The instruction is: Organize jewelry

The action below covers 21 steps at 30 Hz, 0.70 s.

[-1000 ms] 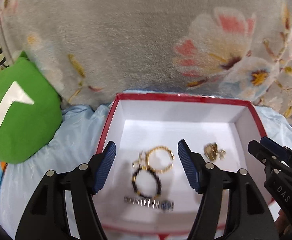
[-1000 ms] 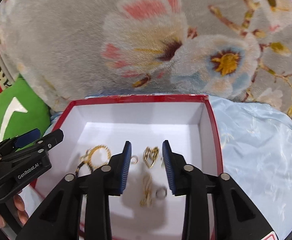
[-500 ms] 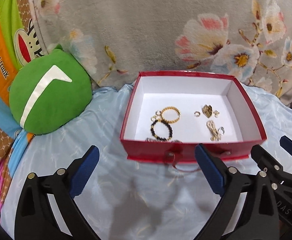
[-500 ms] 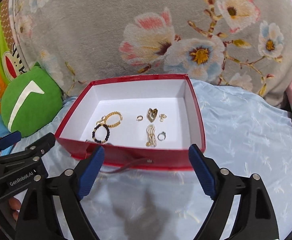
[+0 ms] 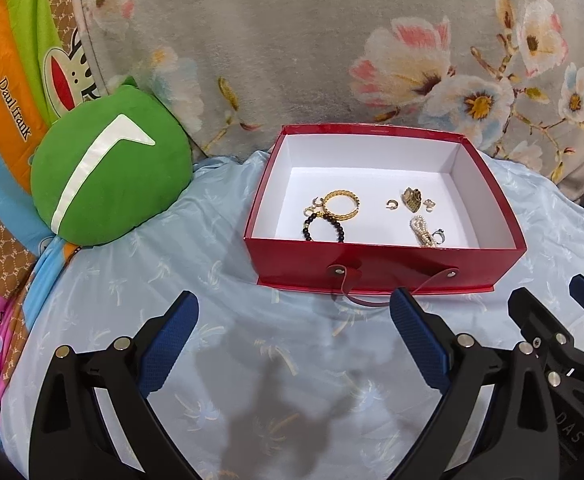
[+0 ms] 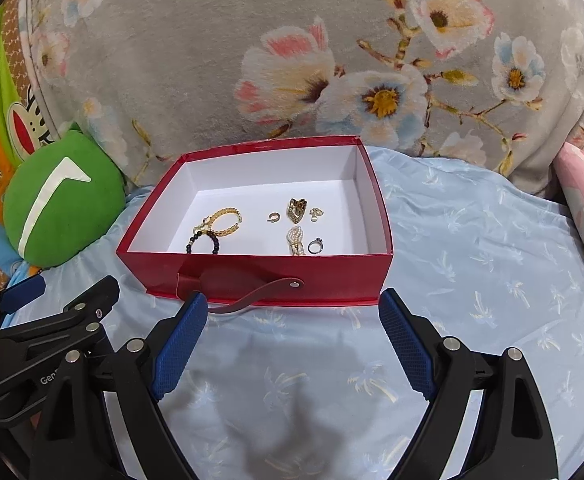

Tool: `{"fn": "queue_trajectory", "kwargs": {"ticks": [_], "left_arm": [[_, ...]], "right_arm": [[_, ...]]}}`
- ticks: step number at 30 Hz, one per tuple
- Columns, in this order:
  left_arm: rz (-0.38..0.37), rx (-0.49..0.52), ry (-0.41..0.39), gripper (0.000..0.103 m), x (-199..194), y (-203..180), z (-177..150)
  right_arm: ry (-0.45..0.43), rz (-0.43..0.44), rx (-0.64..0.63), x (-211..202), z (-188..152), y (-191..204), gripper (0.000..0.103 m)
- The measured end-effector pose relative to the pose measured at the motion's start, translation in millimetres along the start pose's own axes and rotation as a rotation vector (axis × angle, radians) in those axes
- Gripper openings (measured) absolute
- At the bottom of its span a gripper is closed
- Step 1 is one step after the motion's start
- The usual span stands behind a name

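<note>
A: Left wrist view first. Biggest thing?

B: Grey floral blanket [image 5: 292, 40], draped up behind the box [image 5: 372, 276]. Under the box, a pale blue sheet [image 5: 132, 280] over the bed. Left of the box, a green cushion [image 5: 108, 168], apart from it.

A: And the box itself?

B: Red outside, white inside, lid off, a strap on its near wall. It sits flat on the sheet, back wall against the blanket.

A: Hand-held grippers?

B: The left hand-held gripper [image 5: 292, 344] hangs in front of the box, jaws spread wide, nothing between them but sheet. The right hand-held gripper [image 6: 288, 344] is likewise in front of the box, jaws wide apart and empty. They sit side by side; each shows at the edge of the other's view.

A: The jewelry?

B: All inside the box. Left half: a gold bangle [image 5: 342, 205], a black bead bracelet [image 5: 324, 227] just in front of it near the front wall, and small gold hoops [image 5: 314, 206] touching the bangle's left side.

A: Right half?

B: A gold heart pendant [image 6: 297, 208], a pearl piece [image 6: 295, 240] in front of it, a silver ring [image 6: 315, 245] just right of the pearls, a small hoop [image 6: 273, 217] left of the pendant, a tiny stud [image 6: 316, 213] to its right.
</note>
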State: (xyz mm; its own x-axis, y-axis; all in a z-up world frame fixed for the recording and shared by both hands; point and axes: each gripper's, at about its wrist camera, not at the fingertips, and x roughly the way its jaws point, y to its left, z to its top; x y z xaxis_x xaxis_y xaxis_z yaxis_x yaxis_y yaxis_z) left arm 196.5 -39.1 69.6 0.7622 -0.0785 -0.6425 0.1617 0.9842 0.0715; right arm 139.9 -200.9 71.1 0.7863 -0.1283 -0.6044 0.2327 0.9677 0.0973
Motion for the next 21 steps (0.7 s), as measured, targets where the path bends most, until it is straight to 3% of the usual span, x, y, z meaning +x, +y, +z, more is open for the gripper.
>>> {"fn": "queue_trajectory", "kwargs": {"ticks": [8,21], "left_arm": [[0.005,-0.012,-0.013,0.094,8,3,18],[0.025,-0.010,0.002,0.094,52,2,40]], "right_arm": [[-0.003,0.016,0.015,11,18,2,0.086],[0.007,0.010,-0.001,53,37,9,0.086]]}}
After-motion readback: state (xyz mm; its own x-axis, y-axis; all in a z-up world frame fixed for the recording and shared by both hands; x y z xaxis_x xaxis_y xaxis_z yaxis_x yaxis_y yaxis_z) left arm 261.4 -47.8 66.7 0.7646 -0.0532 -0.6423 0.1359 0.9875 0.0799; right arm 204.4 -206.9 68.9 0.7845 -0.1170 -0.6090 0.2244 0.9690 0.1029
